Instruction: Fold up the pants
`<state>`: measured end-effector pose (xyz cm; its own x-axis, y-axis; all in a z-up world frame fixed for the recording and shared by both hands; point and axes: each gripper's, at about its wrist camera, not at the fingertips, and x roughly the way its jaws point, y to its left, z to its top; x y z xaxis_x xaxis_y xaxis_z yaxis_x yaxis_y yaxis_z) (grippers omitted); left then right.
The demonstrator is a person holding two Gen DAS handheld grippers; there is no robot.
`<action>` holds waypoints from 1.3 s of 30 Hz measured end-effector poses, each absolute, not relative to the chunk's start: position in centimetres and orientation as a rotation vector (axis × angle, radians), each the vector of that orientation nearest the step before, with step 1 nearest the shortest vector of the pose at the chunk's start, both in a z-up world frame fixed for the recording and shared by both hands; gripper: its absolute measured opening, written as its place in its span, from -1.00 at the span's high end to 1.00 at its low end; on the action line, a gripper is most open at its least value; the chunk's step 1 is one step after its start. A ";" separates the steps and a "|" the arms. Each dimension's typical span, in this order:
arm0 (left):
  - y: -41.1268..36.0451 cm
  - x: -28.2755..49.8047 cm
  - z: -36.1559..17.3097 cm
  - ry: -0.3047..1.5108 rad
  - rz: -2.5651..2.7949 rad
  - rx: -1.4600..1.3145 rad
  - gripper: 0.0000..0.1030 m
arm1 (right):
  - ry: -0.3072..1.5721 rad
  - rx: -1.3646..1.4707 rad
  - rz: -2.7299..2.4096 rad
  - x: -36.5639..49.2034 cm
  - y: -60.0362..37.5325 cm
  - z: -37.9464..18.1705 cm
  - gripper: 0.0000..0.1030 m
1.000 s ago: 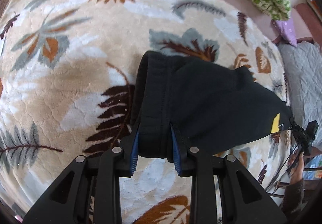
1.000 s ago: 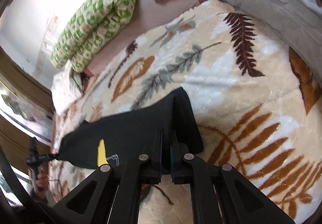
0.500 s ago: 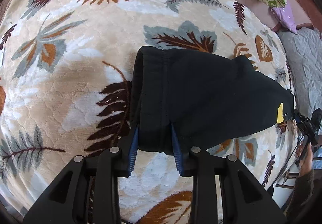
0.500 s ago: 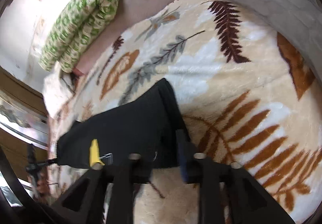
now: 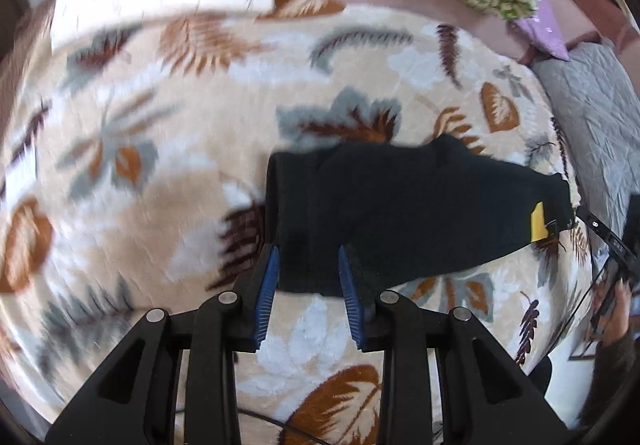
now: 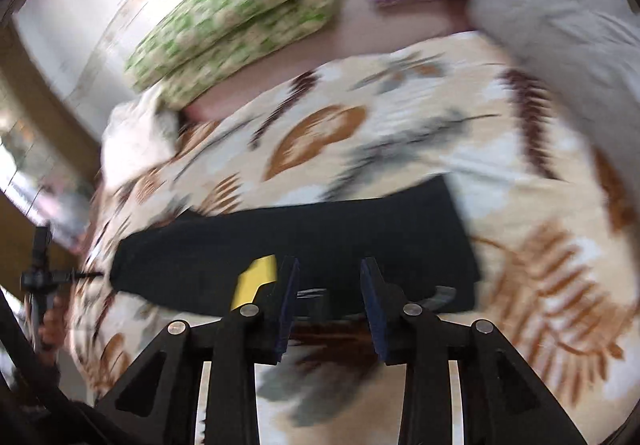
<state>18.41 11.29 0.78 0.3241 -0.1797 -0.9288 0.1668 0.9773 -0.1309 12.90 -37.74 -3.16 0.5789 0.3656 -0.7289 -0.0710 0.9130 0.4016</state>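
left wrist view: soft, floppy black cloth pants [image 5: 400,213] lie on the leaf-print blanket [image 5: 160,173]; left gripper [image 5: 308,269] and right gripper [image 6: 328,285] are open, so grab the thick corners.

left gripper [image 5: 308,269] jaws spread apart, blue ribbed pads [image 5: 267,291] visible on both inner faces, black fingers angled forward and down, nothing pinched between the pads; right gripper [image 6: 330,285] jaws also spread wide, dark blue pads [image 6: 289,305] facing each other across a clear gap, fingers pointing forward and low, view motion-blurred; in left wrist view the right gripper shows at far right edge as a thin black tool held in a hand [image 5: 618,305], state unreadable there
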 end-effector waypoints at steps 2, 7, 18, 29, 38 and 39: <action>10.0 19.8 2.0 1.202 -0.239 0.055 0.33 | 0.959 0.313 0.365 14.9 -35.2 -2.8 0.34; 4.7 24.6 1.6 1.246 -0.404 0.205 0.00 | 1.021 0.245 0.597 21.2 -28.4 -2.3 0.26; -3.6 30.7 -4.9 1.338 -0.564 0.647 0.00 | 1.261 -0.004 0.774 30.3 -20.4 -8.5 0.18; -4.5 32.5 -7.0 1.366 -0.672 0.719 0.00 | 1.312 -0.077 0.879 30.3 -20.7 -10.0 0.09; -4.8 31.8 -9.5 1.439 -0.839 0.747 0.00 | 1.316 -0.067 0.899 30.7 -20.4 -10.0 0.09; -4.6 31.6 -9.4 1.433 -0.853 0.729 0.00 | 1.315 -0.066 0.900 30.6 -20.4 -10.0 0.08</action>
<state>31.62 -4.61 -9.35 -0.0466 -0.0609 -0.9971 0.8475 0.5259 -0.0717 30.63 -20.39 -10.02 -0.0220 0.5290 -0.8483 -0.5990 0.6724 0.4348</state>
